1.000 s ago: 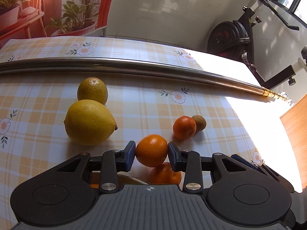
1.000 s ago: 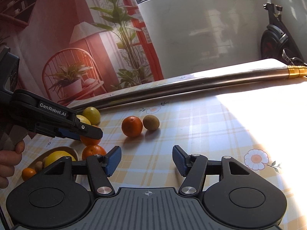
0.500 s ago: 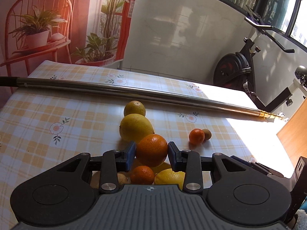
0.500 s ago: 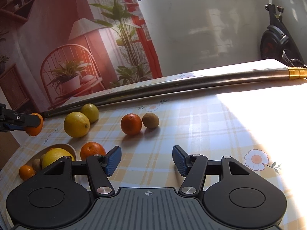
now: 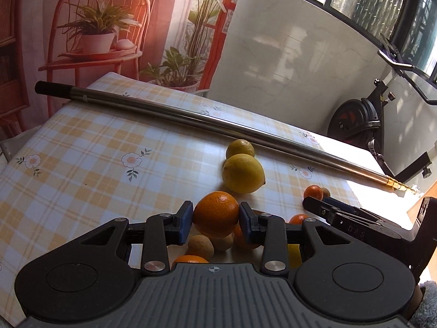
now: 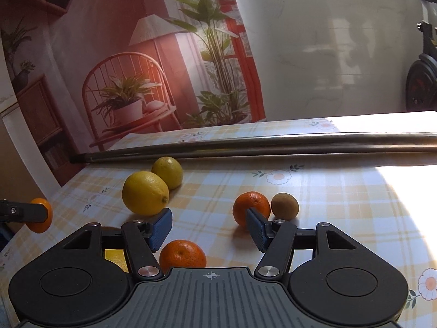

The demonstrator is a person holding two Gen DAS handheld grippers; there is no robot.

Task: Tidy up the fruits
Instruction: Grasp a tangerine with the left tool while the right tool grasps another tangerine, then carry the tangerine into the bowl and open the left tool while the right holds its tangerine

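One orange (image 5: 215, 214) is clamped between the blue pads of the left gripper (image 5: 215, 220), held in the air above a pile of fruit sitting low in the left wrist view. Right gripper (image 6: 209, 228) has its jaws wide apart, nothing between them, hovering over the checked tablecloth (image 6: 341, 191).

Progress, as a judgement: partway. Below the held orange I can see a brownish kiwi-like fruit (image 5: 200, 246), a small orange (image 5: 188, 259) and a bit of yellow fruit (image 5: 293, 254). These look like they sit in a bowl or plate, but the gripper body hides the rim, so I can't confirm the container or count what's in it. The held orange looks bound for that pile, not released yet.

Loose on the cloth:
- big lemon (image 6: 144, 194) touching a smaller lemon (image 6: 167, 172), near the metal pole (image 6: 245, 147)
- mandarin (image 6: 251, 211) just beside a kiwi (image 6: 285, 205)
- another mandarin (image 6: 182, 254) close under the right gripper, between its fingers in view

So five pieces or so left, plus the one in hand. Right gripper is lined up nearest the close mandarin; likely its next pick, only a guess.

Risk: round fruit, drop height over the pile could set things rolling.
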